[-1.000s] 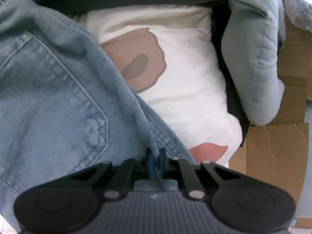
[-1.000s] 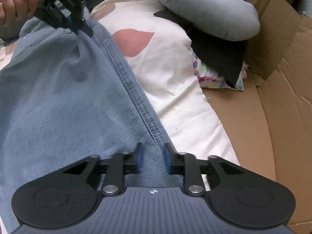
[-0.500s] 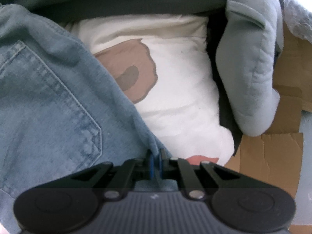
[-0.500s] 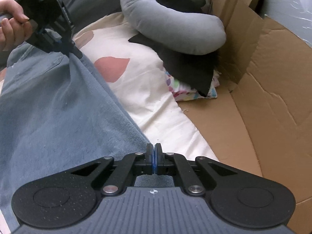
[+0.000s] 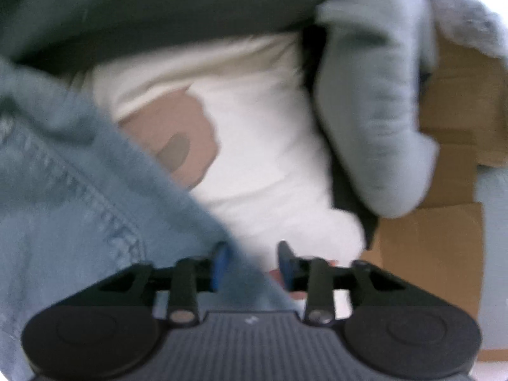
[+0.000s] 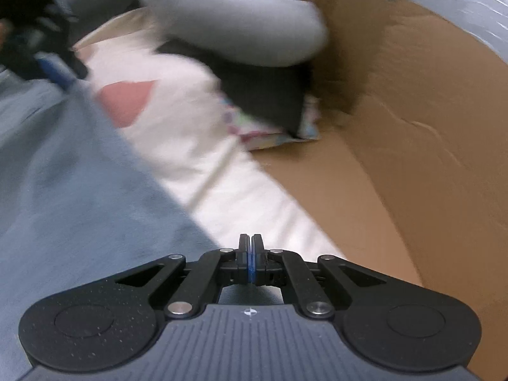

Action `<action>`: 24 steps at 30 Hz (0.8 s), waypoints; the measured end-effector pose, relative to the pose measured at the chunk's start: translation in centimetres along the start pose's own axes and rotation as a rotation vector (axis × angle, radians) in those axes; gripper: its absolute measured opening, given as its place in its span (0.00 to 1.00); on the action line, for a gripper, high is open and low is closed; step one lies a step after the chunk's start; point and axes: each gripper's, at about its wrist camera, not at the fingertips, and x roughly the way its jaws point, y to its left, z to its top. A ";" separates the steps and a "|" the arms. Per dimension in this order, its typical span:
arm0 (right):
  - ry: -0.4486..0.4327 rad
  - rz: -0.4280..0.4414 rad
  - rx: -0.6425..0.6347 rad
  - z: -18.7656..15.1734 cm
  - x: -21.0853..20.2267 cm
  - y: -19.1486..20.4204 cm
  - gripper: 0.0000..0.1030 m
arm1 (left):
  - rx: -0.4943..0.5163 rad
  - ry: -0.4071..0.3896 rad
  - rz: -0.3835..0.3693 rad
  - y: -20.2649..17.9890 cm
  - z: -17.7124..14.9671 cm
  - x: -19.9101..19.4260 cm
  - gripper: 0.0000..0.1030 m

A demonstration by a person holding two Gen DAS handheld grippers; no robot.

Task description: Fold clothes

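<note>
Right wrist view: right tongs [image 6: 250, 262] pressed together at jeans [image 6: 73, 190] edge, lower centre, apparently gripping for a fold; left tongs [image 5: 252, 265] spread astride denim.

Both fisheye views are bending straight lines near their dark rounded corners. Soft daylight is washing the white sheet [image 5: 273, 146] almost to glare. Motion blur is smearing the jeans [image 5: 79, 209], grey pillow [image 6: 241, 25] and cardboard [image 6: 412, 146], while each near gripper body is staying sharp.
</note>
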 end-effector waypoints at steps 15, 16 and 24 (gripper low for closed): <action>-0.094 -0.036 0.282 -4.1 -6.1 -1.4 0.02 | 0.459 0.031 0.110 -2.2 -3.3 1.2 0.16; -0.089 -0.040 0.292 -4.5 -6.5 -1.5 0.02 | 0.483 0.037 0.125 -2.7 -3.6 2.0 0.16; -0.052 -0.089 0.399 -8.5 -9.4 -2.3 0.03 | 0.559 0.040 0.222 -3.9 -5.0 6.3 0.15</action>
